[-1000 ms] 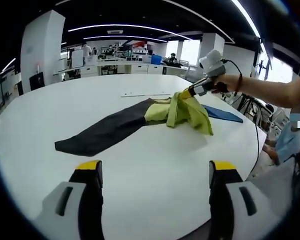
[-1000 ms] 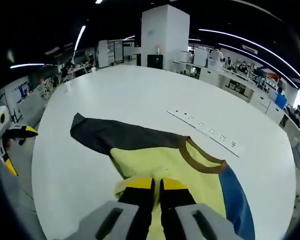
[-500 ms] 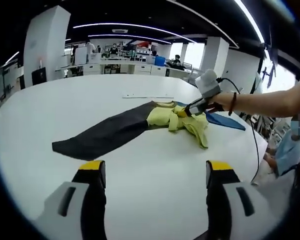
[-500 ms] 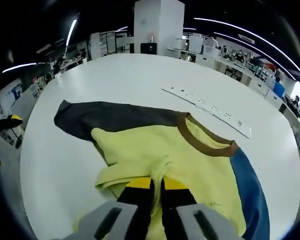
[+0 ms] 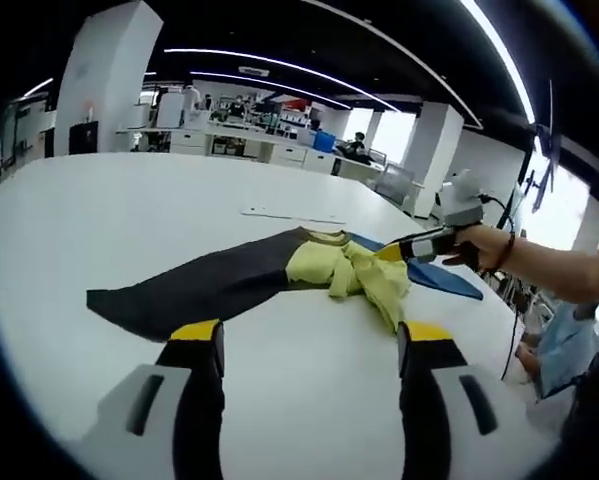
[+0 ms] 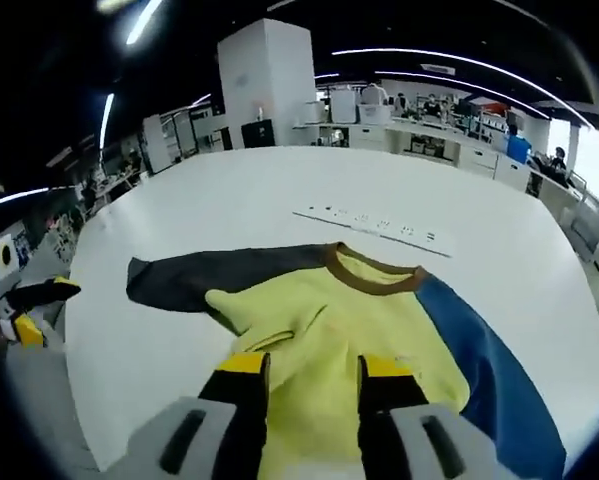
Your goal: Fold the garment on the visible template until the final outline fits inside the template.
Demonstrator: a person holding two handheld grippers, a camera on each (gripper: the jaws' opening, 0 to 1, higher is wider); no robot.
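Garment [image 5: 309, 272] crumpled on white table [image 5: 99, 210], mid-frame in left gripper view, both tongs gaping with nothing held

Left gripper [image 5: 311, 345] at bottom of left gripper view, jaws wide apart over bare tabletop, well short of the cloth. Right gripper [image 6: 314, 372] at bottom centre of right gripper view, jaws parted, yellow body [image 6: 329, 330] lying flat between and under them, contact with fabric hard to judge. Dark sleeve [image 6: 214, 280] stretched toward left of that view, blue sleeve [image 6: 484, 375] running lower right and cut off at frame edge. Brown collar [image 6: 372, 275] above centre. White strip [image 6: 379, 225] beyond collar, markings too small to read. Template outline not made out. In left gripper view, right gripper [image 5: 411, 250] at right, held by a hand [image 5: 484, 250], tip beside bunched yellow cloth, jaw gap unclear there
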